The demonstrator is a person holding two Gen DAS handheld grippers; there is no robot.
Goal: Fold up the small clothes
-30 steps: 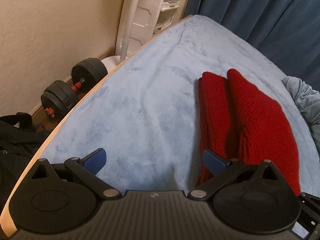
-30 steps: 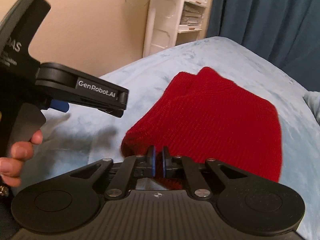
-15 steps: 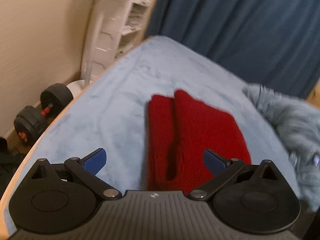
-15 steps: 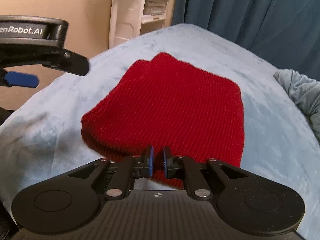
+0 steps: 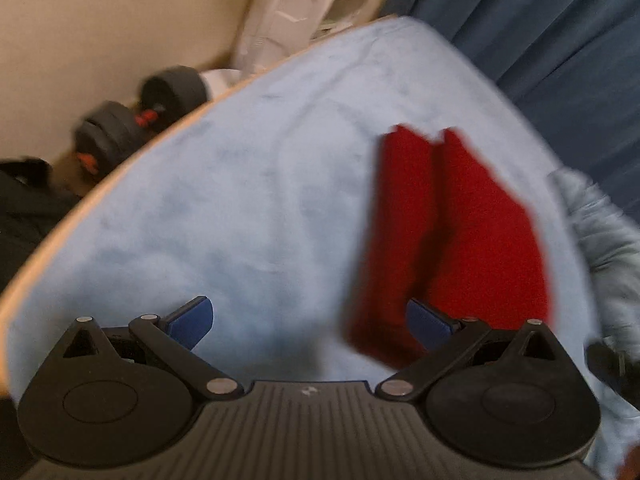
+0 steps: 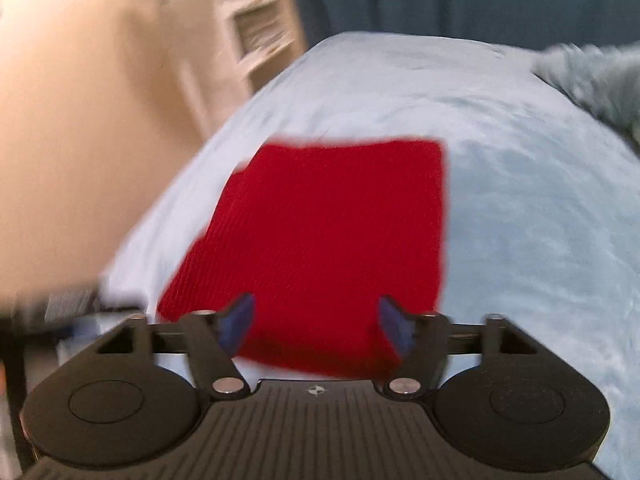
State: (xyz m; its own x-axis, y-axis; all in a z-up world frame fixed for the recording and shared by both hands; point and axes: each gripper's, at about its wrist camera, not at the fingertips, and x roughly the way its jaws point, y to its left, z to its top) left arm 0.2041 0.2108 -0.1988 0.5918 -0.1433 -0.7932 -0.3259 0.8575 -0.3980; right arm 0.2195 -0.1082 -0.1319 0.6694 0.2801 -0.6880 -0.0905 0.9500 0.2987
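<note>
A bed (image 5: 248, 200) under a pale blue blanket fills the view, with dark blue curtains behind and dumbbells (image 5: 140, 116) on the floor beside it. The red knit (image 6: 328, 240) lies folded flat on the blanket. Your right gripper (image 6: 316, 324) hangs over its near edge, jaws opening, nothing pressed between the pads. Your left gripper (image 5: 310, 322) stands wide and empty, the knit just under its right finger. Lift clear without snagging the fabric. A grey garment (image 6: 592, 76) waits at the far right; reach for it gently so the fold stays square.
</note>
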